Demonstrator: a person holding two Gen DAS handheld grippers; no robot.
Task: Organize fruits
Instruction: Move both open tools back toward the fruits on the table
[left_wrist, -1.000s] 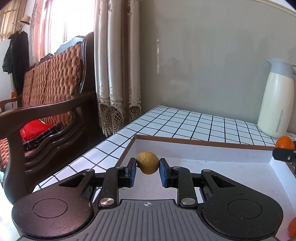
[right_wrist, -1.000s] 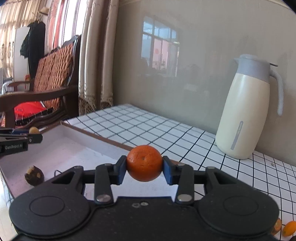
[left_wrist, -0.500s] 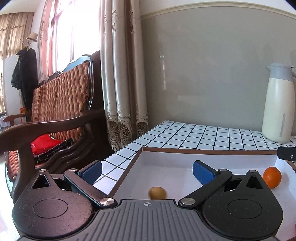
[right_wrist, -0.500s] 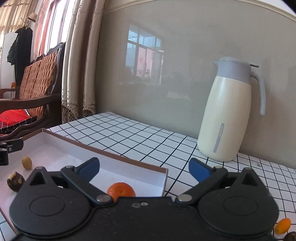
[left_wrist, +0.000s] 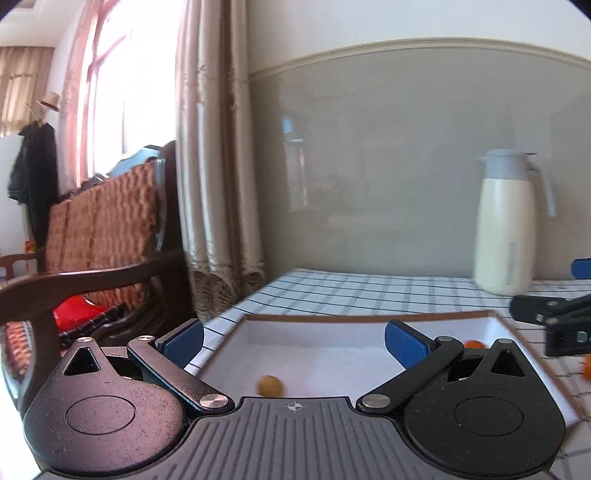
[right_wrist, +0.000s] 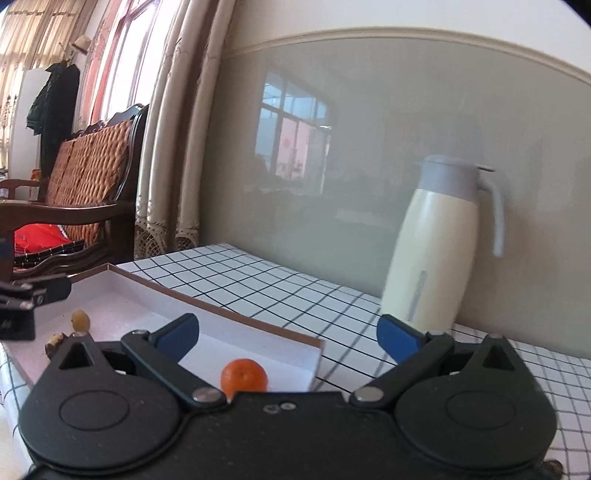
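Observation:
A shallow white box with a brown rim (left_wrist: 332, 317) (right_wrist: 207, 302) lies on the tiled tabletop. In the left wrist view a small yellow-brown fruit (left_wrist: 270, 385) rests on the box floor, below and between the wide-open blue pads of my left gripper (left_wrist: 293, 341). An orange mandarin (right_wrist: 243, 376) (left_wrist: 474, 344) sits near the box's right wall, under my open right gripper (right_wrist: 286, 338). The right wrist view also has the yellow fruit (right_wrist: 80, 320) and a dark brown fruit (right_wrist: 55, 343), half hidden. Nothing is held by either gripper.
A cream thermos jug with a grey lid (right_wrist: 436, 251) (left_wrist: 506, 225) stands at the wall on the right. More orange fruit (left_wrist: 585, 365) lies on the tiles right of the box. A wooden bench (left_wrist: 92, 258) and curtains (left_wrist: 218, 184) stand left of the table.
Both grippers opened and let go their fruit: the yellow-brown fruit and the mandarin now lie in the box. Both hands drew back and a little up from the box.

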